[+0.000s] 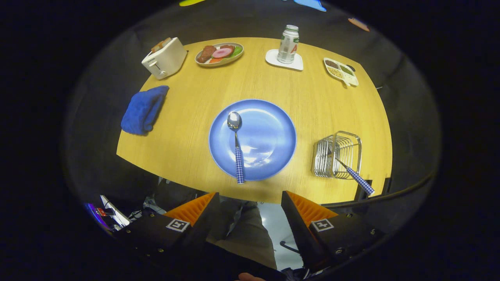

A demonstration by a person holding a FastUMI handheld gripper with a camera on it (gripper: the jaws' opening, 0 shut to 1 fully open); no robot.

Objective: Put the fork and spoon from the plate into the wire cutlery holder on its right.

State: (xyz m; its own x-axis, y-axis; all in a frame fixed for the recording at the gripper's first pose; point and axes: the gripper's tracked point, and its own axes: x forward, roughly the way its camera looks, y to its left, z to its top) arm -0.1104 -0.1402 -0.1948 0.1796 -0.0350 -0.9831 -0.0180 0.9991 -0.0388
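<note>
The gripper [250, 203] hangs spread and empty short of the table, leaving the checked-handled steel spoon [236, 148] on the round blue plate [273, 136] to fetch, the matching fork [353, 173] already leaning in the wire cutlery holder [338, 154] rightward.

Item count on the wooden tabletop [187, 128]:
- 1 round blue plate [269, 132]
- 1 metal spoon with checked handle [236, 144]
- 1 fork with checked handle [353, 174]
- 1 wire cutlery holder [336, 154]
- 1 white toaster [164, 58]
- 1 folded blue cloth [143, 110]
- 1 drink can [288, 44]

Gripper [250, 212]: 1, with 2 fingers apart, holding nothing.
</note>
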